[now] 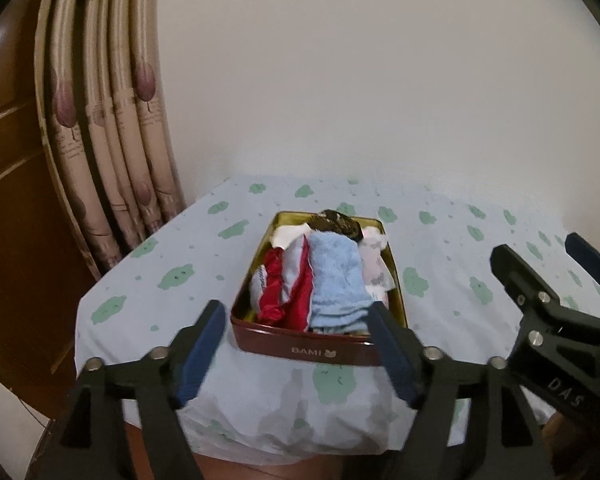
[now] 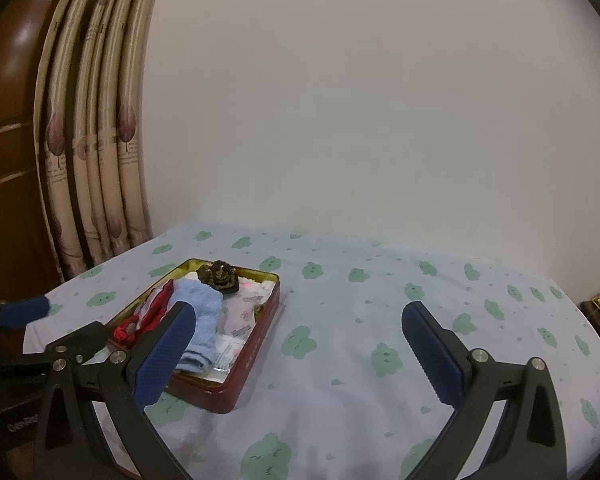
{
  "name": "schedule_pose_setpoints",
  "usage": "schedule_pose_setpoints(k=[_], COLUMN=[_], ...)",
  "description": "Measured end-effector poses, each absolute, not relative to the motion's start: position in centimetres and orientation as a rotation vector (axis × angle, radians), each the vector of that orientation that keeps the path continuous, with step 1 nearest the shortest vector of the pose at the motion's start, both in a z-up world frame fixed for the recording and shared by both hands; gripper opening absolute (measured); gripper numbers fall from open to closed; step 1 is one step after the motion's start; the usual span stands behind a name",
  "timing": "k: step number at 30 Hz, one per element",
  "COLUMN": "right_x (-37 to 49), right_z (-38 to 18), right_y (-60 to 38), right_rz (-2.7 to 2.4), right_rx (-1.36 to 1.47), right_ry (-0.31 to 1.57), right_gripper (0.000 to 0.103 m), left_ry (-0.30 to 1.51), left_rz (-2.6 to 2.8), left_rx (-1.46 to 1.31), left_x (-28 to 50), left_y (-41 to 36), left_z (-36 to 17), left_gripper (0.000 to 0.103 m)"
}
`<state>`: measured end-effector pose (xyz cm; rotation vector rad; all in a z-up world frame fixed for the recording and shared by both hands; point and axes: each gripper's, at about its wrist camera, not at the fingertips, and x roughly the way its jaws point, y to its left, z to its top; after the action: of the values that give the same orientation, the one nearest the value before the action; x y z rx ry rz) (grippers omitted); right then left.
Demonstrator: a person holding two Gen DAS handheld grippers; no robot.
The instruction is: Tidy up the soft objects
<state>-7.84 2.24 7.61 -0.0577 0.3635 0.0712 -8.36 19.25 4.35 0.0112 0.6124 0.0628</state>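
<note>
I see the red tin (image 1: pixel 318 350) near the left corner of the table (image 1: pixel 440 264), packed with a light blue towel (image 1: pixel 336 284), a red and white cloth (image 1: pixel 286 292) and a dark bundle (image 1: pixel 340 222). My left claw (image 1: pixel 298 354) stands wide just before the tin, gripping nothing. My right claw (image 2: pixel 298 354) gapes empty over bare cloth.

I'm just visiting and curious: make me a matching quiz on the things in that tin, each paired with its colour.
Things:
1. towel
2. shiny garment
3. tin's outer wall
4. bed sheet's cloud prints

Colours:
A. green
B. light blue
C. dark maroon
D. red and white

Pairs: 1-B, 2-D, 3-C, 4-A
</note>
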Motion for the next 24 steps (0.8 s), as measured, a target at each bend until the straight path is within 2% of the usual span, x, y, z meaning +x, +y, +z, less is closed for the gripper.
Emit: schedule_pose_setpoints(k=[6,19,24], right_x=[-7.5,-7.9,-7.9], right_z=[8.0,7.9,7.8], right_y=[1.4,1.4,1.4], right_rz=[0.059,0.069,0.07], right_rx=[-0.035,-0.055,-0.052], right_ry=[0.359,0.363,0.372], right_gripper=[0.103,0.103,0.103], left_ry=[0.544,0.641,0.674], left_rz=[0.045,0.069,0.101], left_rx=[-0.082,-0.061,-0.091], left_x=[-9.5,-8.2,-7.6], left_y=[20.8,20.8,21.7], left_z=[5.4,4.0,3.3], left_gripper=[0.079,0.081,0.087])
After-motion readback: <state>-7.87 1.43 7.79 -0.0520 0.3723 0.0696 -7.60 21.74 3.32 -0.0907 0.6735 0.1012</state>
